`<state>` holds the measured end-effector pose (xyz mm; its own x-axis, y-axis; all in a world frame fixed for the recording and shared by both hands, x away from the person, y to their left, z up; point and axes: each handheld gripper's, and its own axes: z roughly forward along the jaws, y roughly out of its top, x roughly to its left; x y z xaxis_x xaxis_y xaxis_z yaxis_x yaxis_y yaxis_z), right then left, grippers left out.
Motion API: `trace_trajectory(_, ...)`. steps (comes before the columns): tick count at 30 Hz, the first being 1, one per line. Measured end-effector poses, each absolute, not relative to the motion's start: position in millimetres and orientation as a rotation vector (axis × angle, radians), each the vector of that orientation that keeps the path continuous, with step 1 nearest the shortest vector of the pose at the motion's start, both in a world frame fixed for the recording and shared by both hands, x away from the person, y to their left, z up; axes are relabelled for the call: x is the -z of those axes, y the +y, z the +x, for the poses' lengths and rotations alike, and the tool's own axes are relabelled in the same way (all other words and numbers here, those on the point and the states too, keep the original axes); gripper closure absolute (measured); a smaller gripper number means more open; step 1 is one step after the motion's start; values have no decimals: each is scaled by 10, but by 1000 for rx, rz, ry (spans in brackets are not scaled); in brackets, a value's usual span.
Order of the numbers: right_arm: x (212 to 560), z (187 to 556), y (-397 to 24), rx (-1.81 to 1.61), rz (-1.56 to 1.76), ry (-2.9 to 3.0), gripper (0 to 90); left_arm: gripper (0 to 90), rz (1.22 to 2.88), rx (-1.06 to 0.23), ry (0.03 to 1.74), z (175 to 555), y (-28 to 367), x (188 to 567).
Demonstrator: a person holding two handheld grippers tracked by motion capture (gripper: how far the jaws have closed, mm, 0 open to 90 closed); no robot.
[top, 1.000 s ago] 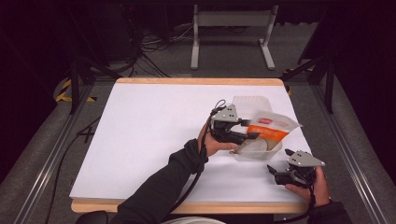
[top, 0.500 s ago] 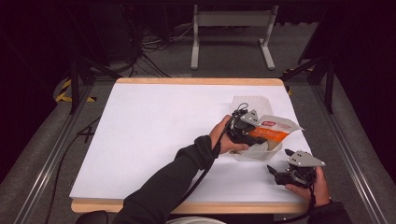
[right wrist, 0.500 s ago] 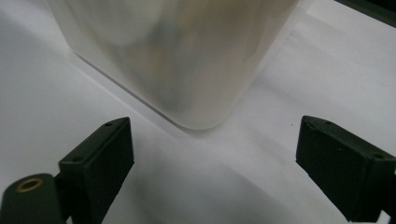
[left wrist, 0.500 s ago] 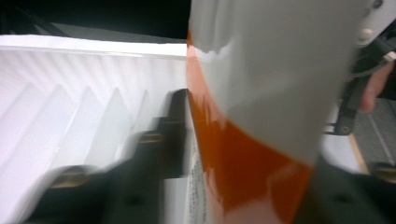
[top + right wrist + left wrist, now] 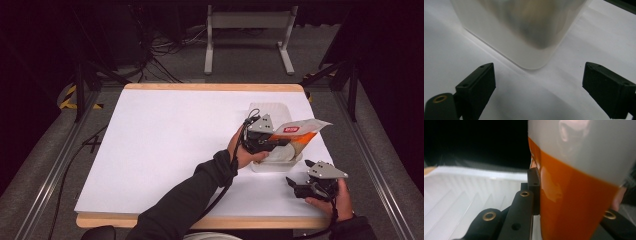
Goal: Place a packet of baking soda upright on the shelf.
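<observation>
An orange and white pouch [image 5: 301, 132] stands tilted in a translucent plastic container [image 5: 274, 111] at the table's right. My left gripper [image 5: 281, 143] reaches over the container from the left. Its jaws have just been closing and now pinch the pouch's orange lower part [image 5: 574, 202], with one pad [image 5: 534, 185] flat against it. The ribbed container floor [image 5: 461, 192] lies below. My right gripper [image 5: 299, 173] rests near the front edge, open, its jaws [image 5: 539, 80] wide apart and pointing at the container's rounded corner [image 5: 524, 32] without touching it.
The white table top [image 5: 170, 145] has a wooden rim along its front and back edges. Dark floor, metal rails and a stand frame surround it. The person's left forearm in a dark sleeve [image 5: 190, 200] crosses the front middle.
The left gripper has moved right over the container onto the pouch, and its jaws have closed on it. The right gripper has stayed in place.
</observation>
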<state>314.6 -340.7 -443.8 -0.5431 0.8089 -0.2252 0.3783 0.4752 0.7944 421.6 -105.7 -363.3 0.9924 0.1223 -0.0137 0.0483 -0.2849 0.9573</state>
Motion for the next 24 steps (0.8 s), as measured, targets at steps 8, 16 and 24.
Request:
trace_trajectory(8,4437,3144,-3410,-943,979,2130,119,900,1763,13,161,4203,-985,3919)
trace_trajectory(16,4437,3143,-3408,-943,978,2130,119,900,1742,48,176,4244,-905,4053)
trace_trajectory(24,4437,3144,-3412,-945,981,2130,119,900,1784,62,162,4256,-889,4165)
